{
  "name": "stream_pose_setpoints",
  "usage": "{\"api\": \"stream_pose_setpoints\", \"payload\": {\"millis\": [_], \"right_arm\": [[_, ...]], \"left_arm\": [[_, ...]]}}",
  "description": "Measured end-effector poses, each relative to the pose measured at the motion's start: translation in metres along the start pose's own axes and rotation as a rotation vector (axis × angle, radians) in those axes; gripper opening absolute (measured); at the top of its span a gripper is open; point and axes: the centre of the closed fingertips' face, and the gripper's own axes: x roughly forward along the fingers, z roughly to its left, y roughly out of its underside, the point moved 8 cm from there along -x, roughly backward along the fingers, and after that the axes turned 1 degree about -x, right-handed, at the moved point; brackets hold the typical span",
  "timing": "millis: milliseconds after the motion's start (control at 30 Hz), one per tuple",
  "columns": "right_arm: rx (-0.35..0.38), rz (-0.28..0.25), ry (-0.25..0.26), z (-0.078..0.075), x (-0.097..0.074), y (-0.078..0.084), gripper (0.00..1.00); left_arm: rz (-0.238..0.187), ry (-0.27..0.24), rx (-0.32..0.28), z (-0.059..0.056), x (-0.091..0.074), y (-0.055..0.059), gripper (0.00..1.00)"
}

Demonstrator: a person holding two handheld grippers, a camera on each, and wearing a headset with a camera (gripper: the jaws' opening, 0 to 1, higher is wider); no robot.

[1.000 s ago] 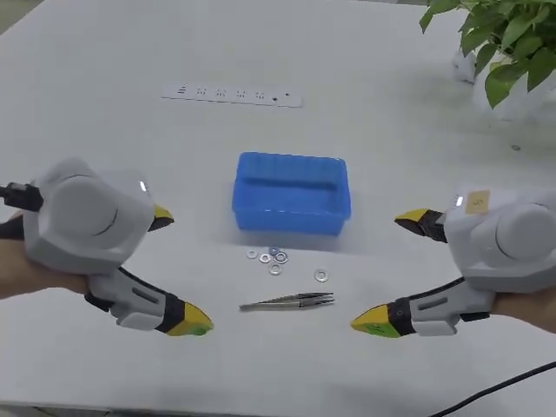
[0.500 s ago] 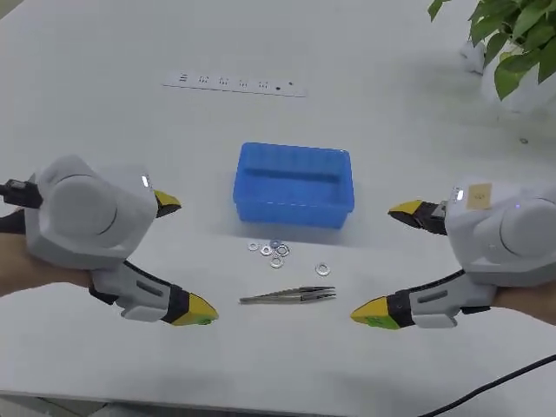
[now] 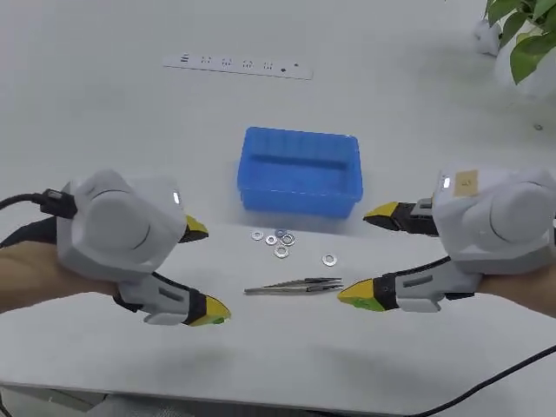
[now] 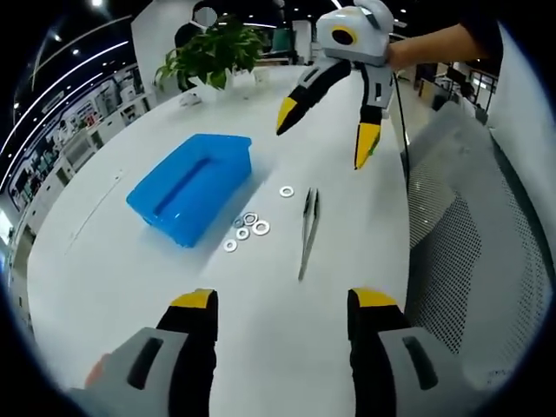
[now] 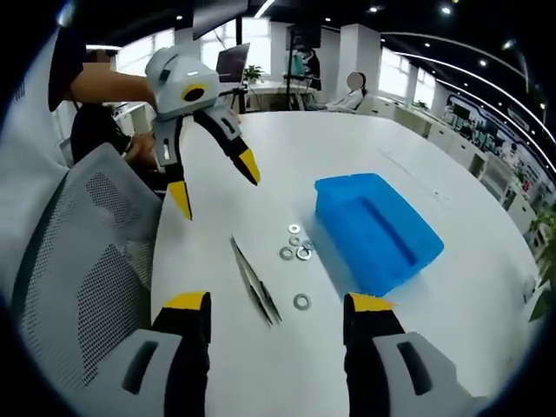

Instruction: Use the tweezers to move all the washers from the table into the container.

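Jaws spread wide, empty, on left gripper (image 3: 208,270) and right gripper (image 3: 361,254) — poised either side of the tweezers (image 3: 293,285), likely for picking them up. Washers (image 3: 278,240) loose on table (image 3: 130,130), just before the blue container (image 3: 300,200) — none inside.

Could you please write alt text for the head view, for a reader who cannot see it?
Two open grippers, the left gripper and the right gripper, face each other above a white table, with tweezers lying between them. Just beyond the tweezers lie several loose washers, and behind those sits a blue container.
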Motion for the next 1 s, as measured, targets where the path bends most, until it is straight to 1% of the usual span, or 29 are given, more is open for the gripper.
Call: {"api": "stream_pose_setpoints", "payload": {"millis": [33, 67, 100, 133, 167, 200, 300, 367, 400, 433, 467, 500, 533, 567, 600, 633, 667, 700, 767, 800, 867, 900, 967, 1000], "right_arm": [[-0.017, 0.003, -0.025, 0.003, 0.005, 0.000, 0.60], [-0.025, 0.005, -0.033, 0.005, 0.007, 0.000, 0.57], [-0.033, 0.013, -0.045, 0.007, 0.010, 0.000, 0.55], [-0.046, 0.015, -0.069, 0.010, 0.015, -0.001, 0.52], [-0.055, 0.016, -0.078, 0.012, 0.018, 0.000, 0.50], [-0.061, 0.033, -0.091, 0.012, 0.024, 0.002, 0.48], [-0.092, 0.072, -0.119, 0.012, 0.036, 0.005, 0.43], [-0.114, 0.095, -0.136, 0.012, 0.044, 0.006, 0.39], [-0.125, 0.100, -0.146, 0.012, 0.046, 0.006, 0.36], [-0.140, 0.099, -0.159, 0.012, 0.048, 0.006, 0.32], [-0.154, 0.102, -0.169, 0.012, 0.050, 0.006, 0.30], [-0.158, 0.121, -0.177, 0.011, 0.054, 0.006, 0.29], [-0.167, 0.131, -0.184, 0.011, 0.056, 0.006, 0.29], [-0.196, 0.144, -0.190, 0.010, 0.058, 0.006, 0.29], [-0.211, 0.153, -0.195, 0.009, 0.060, 0.006, 0.28], [-0.226, 0.171, -0.203, 0.009, 0.062, 0.006, 0.28], [-0.237, 0.178, -0.207, 0.008, 0.063, 0.006, 0.27], [-0.254, 0.186, -0.218, 0.008, 0.065, 0.006, 0.26], [-0.260, 0.194, -0.227, 0.008, 0.067, 0.005, 0.23], [-0.280, 0.189, -0.226, 0.007, 0.067, 0.004, 0.21], [-0.287, 0.199, -0.227, 0.005, 0.067, 0.003, 0.18], [-0.306, 0.204, -0.232, 0.005, 0.067, 0.003, 0.16], [-0.334, 0.213, -0.240, 0.005, 0.066, 0.003, 0.14], [-0.346, 0.225, -0.242, 0.007, 0.066, 0.003, 0.13]], "left_arm": [[-0.003, 0.007, -0.002, -0.001, 0.002, -0.001, 0.64], [-0.008, 0.014, -0.002, -0.001, 0.005, -0.001, 0.63], [-0.009, 0.021, -0.002, -0.002, 0.007, -0.002, 0.61], [-0.011, 0.022, -0.001, -0.002, 0.010, -0.003, 0.58], [-0.014, 0.022, 0.000, -0.001, 0.013, -0.003, 0.56], [-0.015, 0.035, -0.011, 0.000, 0.018, -0.002, 0.55], [-0.015, 0.040, -0.021, 0.001, 0.027, -0.003, 0.54], [-0.018, 0.038, -0.023, 0.001, 0.032, -0.004, 0.51], [-0.022, 0.042, -0.028, 0.001, 0.034, -0.005, 0.49], [-0.022, 0.046, -0.032, 0.001, 0.036, -0.005, 0.48], [-0.024, 0.054, -0.041, 0.000, 0.039, -0.005, 0.49], [-0.023, 0.071, -0.052, -0.001, 0.041, -0.005, 0.49], [-0.021, 0.072, -0.052, -0.001, 0.042, -0.005, 0.49], [-0.014, 0.073, -0.043, -0.001, 0.044, -0.004, 0.49], [-0.004, 0.077, -0.030, -0.001, 0.045, -0.003, 0.48], [0.006, 0.086, -0.026, -0.001, 0.046, -0.002, 0.47], [0.010, 0.093, -0.025, -0.001, 0.046, -0.001, 0.47], [0.010, 0.098, -0.025, -0.001, 0.046, -0.001, 0.46], [0.011, 0.107, -0.026, -0.001, 0.046, -0.001, 0.44], [0.011, 0.110, -0.025, -0.001, 0.046, -0.001, 0.43], [0.008, 0.112, -0.020, -0.001, 0.047, -0.002, 0.42], [0.005, 0.115, -0.018, -0.001, 0.047, -0.002, 0.41], [0.004, 0.116, -0.003, -0.002, 0.048, -0.003, 0.39], [0.008, 0.116, 0.015, -0.003, 0.048, -0.003, 0.38]]}}
